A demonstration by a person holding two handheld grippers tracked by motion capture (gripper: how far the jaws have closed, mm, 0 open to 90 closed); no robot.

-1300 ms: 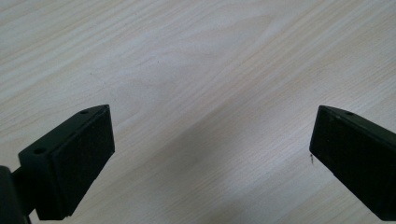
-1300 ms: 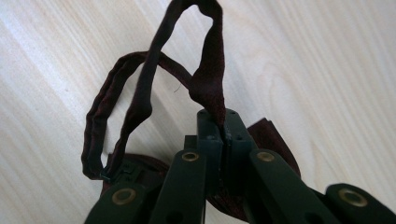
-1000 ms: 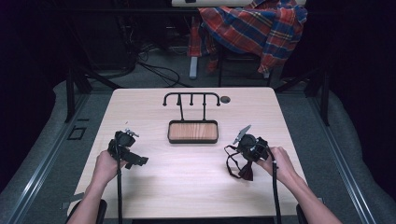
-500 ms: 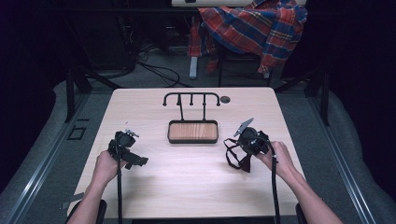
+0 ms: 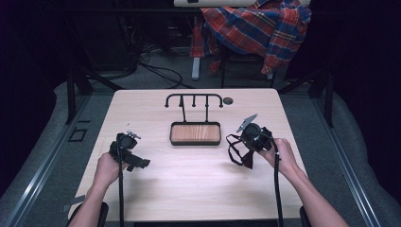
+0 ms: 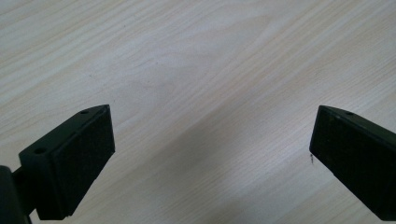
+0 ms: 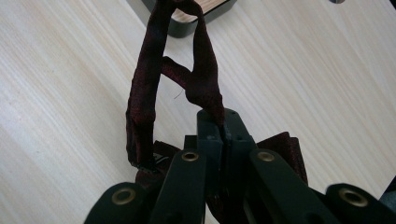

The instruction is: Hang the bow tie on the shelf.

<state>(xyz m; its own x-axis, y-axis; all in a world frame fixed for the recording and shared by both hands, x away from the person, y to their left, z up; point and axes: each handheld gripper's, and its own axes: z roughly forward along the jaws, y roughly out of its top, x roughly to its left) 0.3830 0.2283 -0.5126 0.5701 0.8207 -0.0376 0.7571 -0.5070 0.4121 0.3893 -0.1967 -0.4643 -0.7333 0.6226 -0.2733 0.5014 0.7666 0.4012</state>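
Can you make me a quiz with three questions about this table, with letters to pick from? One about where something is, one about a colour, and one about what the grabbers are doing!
1. Where is the wooden tray?
A. In the middle of the table, in front of the black hook rack
B. On the floor
C. In the left hand

2. What colour is the strap that the right gripper holds?
A. Yellow
B. Dark red
C. White

3. How is the left gripper?
A. Shut on a strap
B. Shut on the tray
C. Open, with nothing in it

Answers:
1 A, the high view shows the tray mid-table near the rack.
2 B, the right gripper view shows dark red fabric.
3 C, bare table lies between its wide-apart jaws.
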